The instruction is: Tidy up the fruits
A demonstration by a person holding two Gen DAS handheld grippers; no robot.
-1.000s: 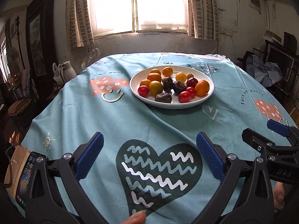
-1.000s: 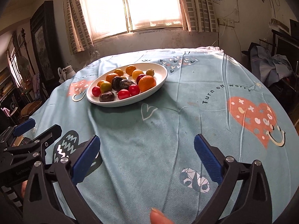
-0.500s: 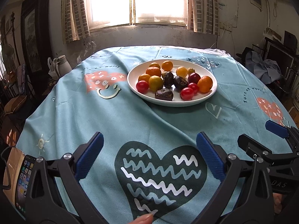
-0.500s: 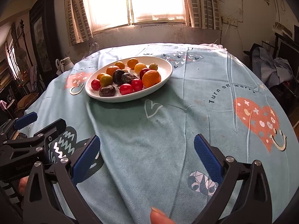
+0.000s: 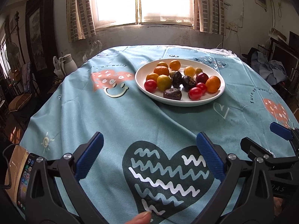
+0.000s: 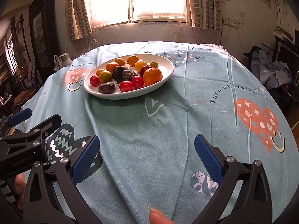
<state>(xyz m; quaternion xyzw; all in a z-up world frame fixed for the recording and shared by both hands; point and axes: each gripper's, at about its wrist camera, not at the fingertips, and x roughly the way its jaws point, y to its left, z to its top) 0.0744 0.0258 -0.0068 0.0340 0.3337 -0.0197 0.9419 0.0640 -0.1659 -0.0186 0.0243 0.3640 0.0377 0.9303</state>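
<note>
The white oval plate (image 5: 220,95) of fruit sat toward the far side of the round worktop, well ahead of both grippers. The left gripper (image 5: 149,156) hovered over the dark heart printed on the teal tablecloth (image 5: 112,115), its blue-padded fingers (image 5: 89,156) spread wide with nothing between them. The right gripper (image 6: 145,156) hung just beside it, fingers (image 6: 207,158) likewise wide apart and empty, the plate ahead and to its left.

On the plate lay oranges (image 6: 152,76), red cherry tomatoes (image 6: 126,86), yellow-green fruits (image 5: 164,82) and three dark wrinkled fruits (image 5: 172,94), crowded and touching; the small ones at the back were partly hidden.

A phone (image 5: 24,179) lay at the near left edge, half cut off by the left gripper's frame. Only a fingertip (image 6: 157,216) of each hand showed at the bottom. Bare cloth stretched between fingers and plate, and to the right as far as the worktop's rim.
</note>
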